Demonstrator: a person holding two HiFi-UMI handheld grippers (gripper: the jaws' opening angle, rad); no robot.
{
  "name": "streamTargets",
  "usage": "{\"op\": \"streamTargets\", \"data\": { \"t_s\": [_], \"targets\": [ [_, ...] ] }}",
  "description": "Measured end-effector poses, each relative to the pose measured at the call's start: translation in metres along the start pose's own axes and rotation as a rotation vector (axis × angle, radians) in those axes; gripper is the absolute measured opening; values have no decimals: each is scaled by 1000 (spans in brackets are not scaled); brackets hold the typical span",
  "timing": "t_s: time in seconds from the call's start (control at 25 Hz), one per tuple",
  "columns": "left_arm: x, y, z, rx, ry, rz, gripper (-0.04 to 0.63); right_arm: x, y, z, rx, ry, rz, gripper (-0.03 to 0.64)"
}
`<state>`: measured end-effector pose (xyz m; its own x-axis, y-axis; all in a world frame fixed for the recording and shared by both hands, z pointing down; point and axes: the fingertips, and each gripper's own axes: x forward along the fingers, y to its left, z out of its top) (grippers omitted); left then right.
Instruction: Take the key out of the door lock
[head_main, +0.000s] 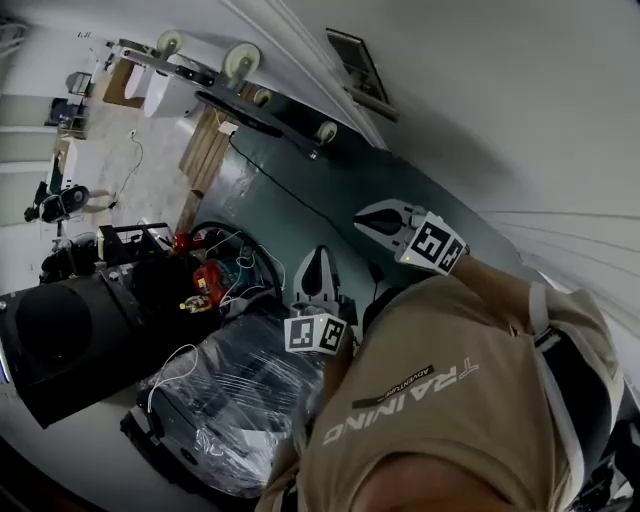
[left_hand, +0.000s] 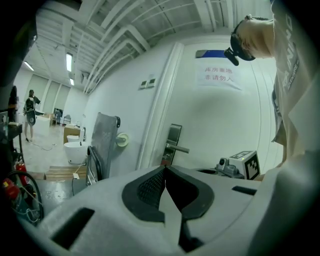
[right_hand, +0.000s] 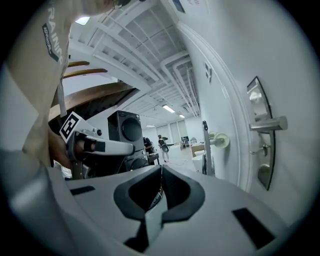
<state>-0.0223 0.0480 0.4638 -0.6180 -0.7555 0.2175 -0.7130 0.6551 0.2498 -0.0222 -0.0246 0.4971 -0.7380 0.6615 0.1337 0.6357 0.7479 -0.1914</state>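
1. We see the left gripper (left_hand: 165, 168) with its jaws pressed together at the tips and nothing between them. It points toward the door (left_hand: 225, 115) and is well short of it.
2. The right gripper (right_hand: 161, 167) also has its jaws closed tip to tip and empty (only the room behind shows past them).
3. In the right gripper view the lock plate (right_hand: 261, 131) stands on the door near the right edge, well off to the side of the jaws. Its lever handle (right_hand: 270, 124) sticks out level.
4. Just under that lever we make out the key (right_hand: 259, 149), a small metal piece jutting from the plate. Neither gripper touches it.
5. In the left gripper view the same plate and lever sit ahead, beyond the jaw tips, but there the key is too small for us to tell. A paper sign (left_hand: 218, 75) hangs higher on the door.
6. A grey wheeled cart (left_hand: 103, 140) stands on end against the wall, left of the door.
7. In the head view both grippers are held out in front of a tan shirt (head_main: 440, 420). The right one is nearer the pale wall, and the left one shows just beside a plastic-wrapped bundle (head_main: 240, 390).
8. A black loudspeaker (head_main: 60, 340) stands at the left of that view.
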Motion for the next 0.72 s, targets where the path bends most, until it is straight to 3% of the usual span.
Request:
{"op": "streamTargets", "data": {
  "t_s": [0.24, 0.48, 0.72],
  "targets": [
    [18, 9, -7, 0, 1, -15, 9, -4, -29, -16, -27, 22, -56, 14],
    [23, 36, -7, 66, 25, 15, 9, 7, -44, -10, -40, 42, -96, 14],
    [38, 73, -2, 26, 3, -49, 9, 43, -49, 4, -65, 52, -142, 14]
  ]
}}
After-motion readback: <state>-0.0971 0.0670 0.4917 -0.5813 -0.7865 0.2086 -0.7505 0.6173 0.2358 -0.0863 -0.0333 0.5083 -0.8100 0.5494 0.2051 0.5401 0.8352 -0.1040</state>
